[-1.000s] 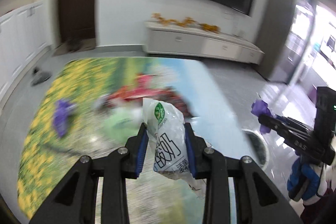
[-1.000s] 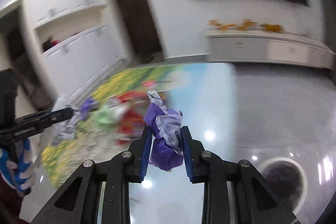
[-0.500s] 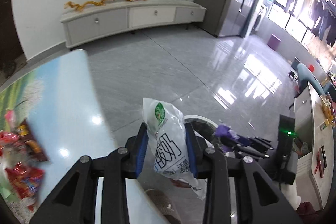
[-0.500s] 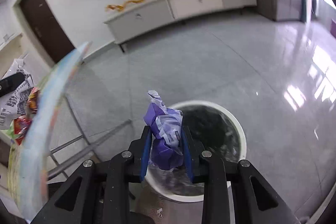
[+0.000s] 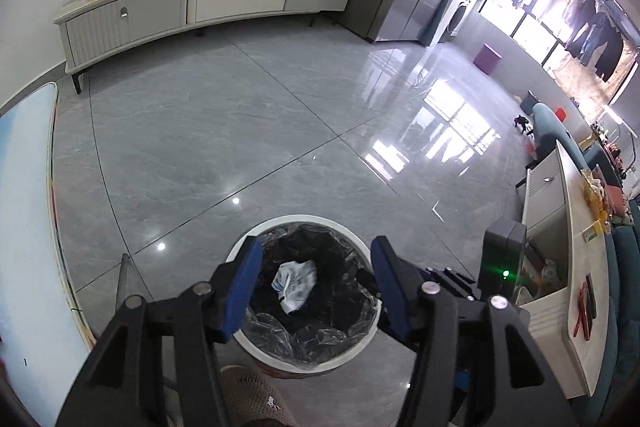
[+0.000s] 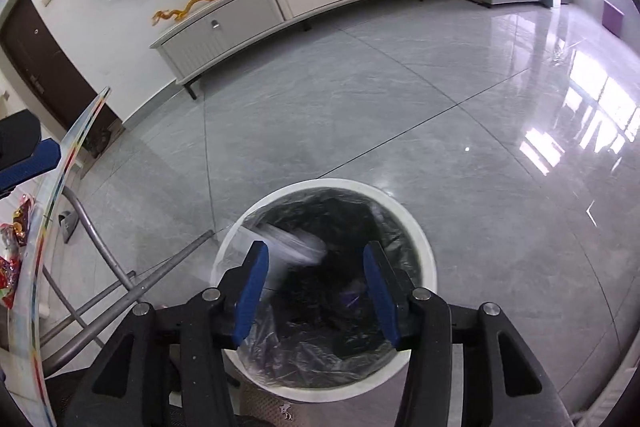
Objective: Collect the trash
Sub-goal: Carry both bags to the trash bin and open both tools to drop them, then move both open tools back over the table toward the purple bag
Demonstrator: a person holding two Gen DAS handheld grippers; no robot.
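Note:
A round trash bin with a white rim [image 5: 304, 219] and a black liner stands on the floor below both grippers. My left gripper [image 5: 316, 267] hangs over it, its jaws opening with nothing between them. A crumpled white plastic bag [image 5: 296, 283] lies loose inside the liner. My right gripper [image 6: 316, 277] is above the same bin [image 6: 320, 183], jaws also opening and empty. A purple wrapper [image 6: 352, 297] lies deep in the liner, and the white bag [image 6: 292, 247] shows as a blur near the rim.
The table edge [image 6: 60, 183] with its metal legs stands left of the bin, red snack wrappers [image 6: 12, 255] on top. A person's slipper [image 5: 256, 399] is just in front of the bin. A low white TV cabinet [image 5: 200, 3] lines the far wall across grey tiled floor.
Both grippers swung from the table to above the bin and opened. The white bag left the left gripper and the purple wrapper left the right one; both are now in the bin.

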